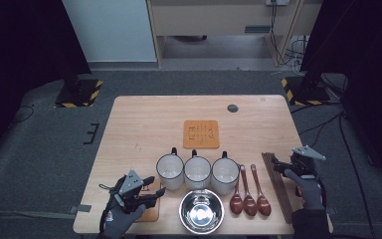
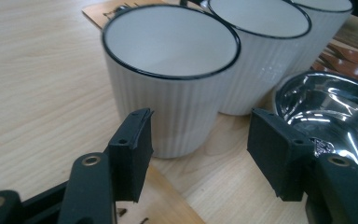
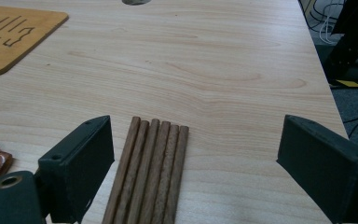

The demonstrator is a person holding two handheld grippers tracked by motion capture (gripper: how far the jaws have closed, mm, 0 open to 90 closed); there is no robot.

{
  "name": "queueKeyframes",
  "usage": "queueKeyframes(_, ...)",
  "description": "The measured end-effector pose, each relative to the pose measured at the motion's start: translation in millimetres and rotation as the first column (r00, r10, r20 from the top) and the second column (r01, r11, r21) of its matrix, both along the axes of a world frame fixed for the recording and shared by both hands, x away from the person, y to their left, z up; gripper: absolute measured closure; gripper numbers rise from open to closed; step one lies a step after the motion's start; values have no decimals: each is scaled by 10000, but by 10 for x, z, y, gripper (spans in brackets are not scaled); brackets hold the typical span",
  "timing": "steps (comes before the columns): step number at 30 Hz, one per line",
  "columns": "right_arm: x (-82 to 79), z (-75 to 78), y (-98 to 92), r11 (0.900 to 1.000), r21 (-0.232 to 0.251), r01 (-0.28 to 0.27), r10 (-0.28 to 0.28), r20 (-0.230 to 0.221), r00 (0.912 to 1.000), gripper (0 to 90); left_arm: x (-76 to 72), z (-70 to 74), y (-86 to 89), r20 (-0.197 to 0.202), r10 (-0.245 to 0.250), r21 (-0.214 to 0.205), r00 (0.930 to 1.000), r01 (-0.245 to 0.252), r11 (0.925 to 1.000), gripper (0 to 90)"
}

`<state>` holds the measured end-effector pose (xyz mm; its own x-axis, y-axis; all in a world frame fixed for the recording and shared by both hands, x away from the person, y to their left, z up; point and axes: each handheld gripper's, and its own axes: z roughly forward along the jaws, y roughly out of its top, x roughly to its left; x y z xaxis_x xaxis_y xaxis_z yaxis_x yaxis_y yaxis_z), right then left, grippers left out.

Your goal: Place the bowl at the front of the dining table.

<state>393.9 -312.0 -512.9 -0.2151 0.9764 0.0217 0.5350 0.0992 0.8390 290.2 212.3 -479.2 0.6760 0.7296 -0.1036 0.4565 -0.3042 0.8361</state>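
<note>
Three white ribbed mugs (image 1: 197, 172) stand in a row at mid-table. Below them sit a steel bowl (image 1: 201, 211) and three wooden spoons (image 1: 249, 196). A bundle of dark wooden chopsticks (image 1: 277, 188) lies at the right. My left gripper (image 1: 156, 185) is open over a small wooden coaster (image 1: 150, 212), its jaws pointing at the leftmost mug (image 2: 170, 79), which stands just beyond the fingertips (image 2: 133, 149). The right gripper (image 1: 277, 167) is open wide over the far end of the chopsticks (image 3: 151, 172), which lie between its jaws, nearer the left one and untouched.
An orange engraved trivet (image 1: 201, 134) lies behind the mugs. A round cable hole (image 1: 233, 108) sits near the table's far edge. The bowl (image 2: 331, 107) is close to my left gripper's right jaw. The table's right edge (image 3: 326, 88) runs beside the right gripper.
</note>
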Motion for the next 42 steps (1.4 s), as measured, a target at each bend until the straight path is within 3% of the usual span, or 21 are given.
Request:
queueKeyframes(13,3,-65,-120,9994,52,356,-355,-170,9992,102,-45,-116,-166,-394,-465,90,9981,469,9989,419)
queueKeyframes(27,2,-144,-230,9973,-357,636,-654,-493,9966,103,-83,-228,-448,-913,-1019,371,9906,1056,9937,466)
queueKeyframes(36,8,-215,-283,9957,-486,785,-820,-766,9937,103,-79,-222,-467,-950,-1029,268,9901,1059,9940,464)
queueKeyframes(42,13,-227,-281,9957,-528,763,-803,-780,9937,102,-101,-168,-495,-929,-1153,-35,9890,1155,9933,464)
